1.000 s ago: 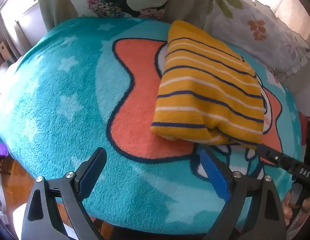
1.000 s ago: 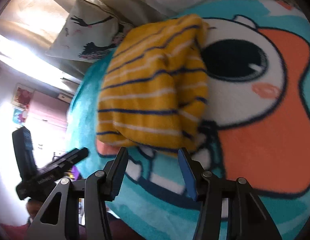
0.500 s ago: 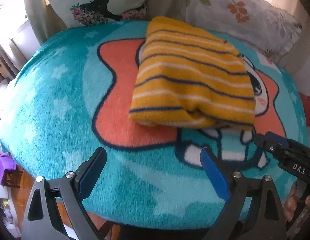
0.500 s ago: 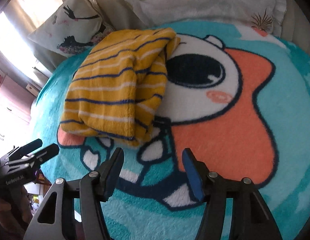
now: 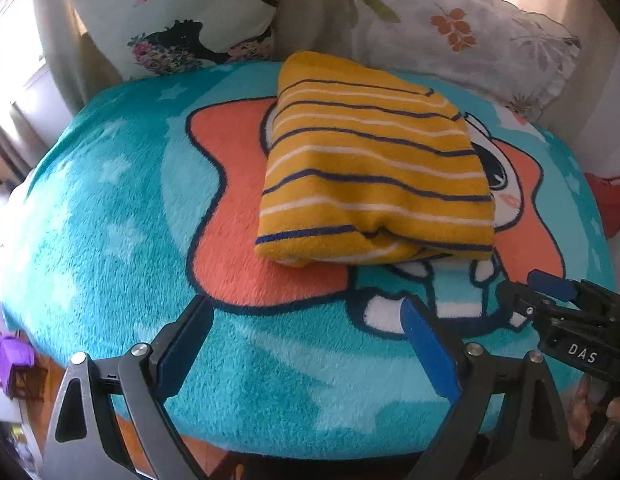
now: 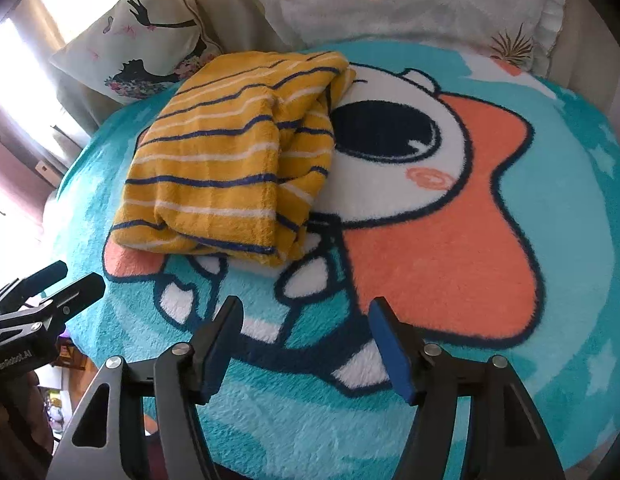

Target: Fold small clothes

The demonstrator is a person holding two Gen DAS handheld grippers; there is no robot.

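Observation:
A folded yellow garment with navy and white stripes [image 5: 374, 168] lies on a teal cartoon blanket [image 5: 109, 208]; it also shows in the right wrist view [image 6: 225, 160]. My left gripper [image 5: 305, 320] is open and empty, near the blanket's front edge, short of the garment. My right gripper [image 6: 305, 324] is open and empty, also back from the garment. Each gripper shows in the other's view: the right one [image 5: 550, 296] at the right, the left one [image 6: 61, 284] at the left.
Two printed pillows [image 5: 181, 12] [image 5: 470, 36] lean against the back behind the blanket. A red item [image 5: 610, 204] lies at the far right. A purple object [image 5: 11, 364] and wooden floor lie below the blanket's left edge.
Both grippers have pulled back and up from the folded garment, which now sits farther off and more centred. Both stay open and empty.

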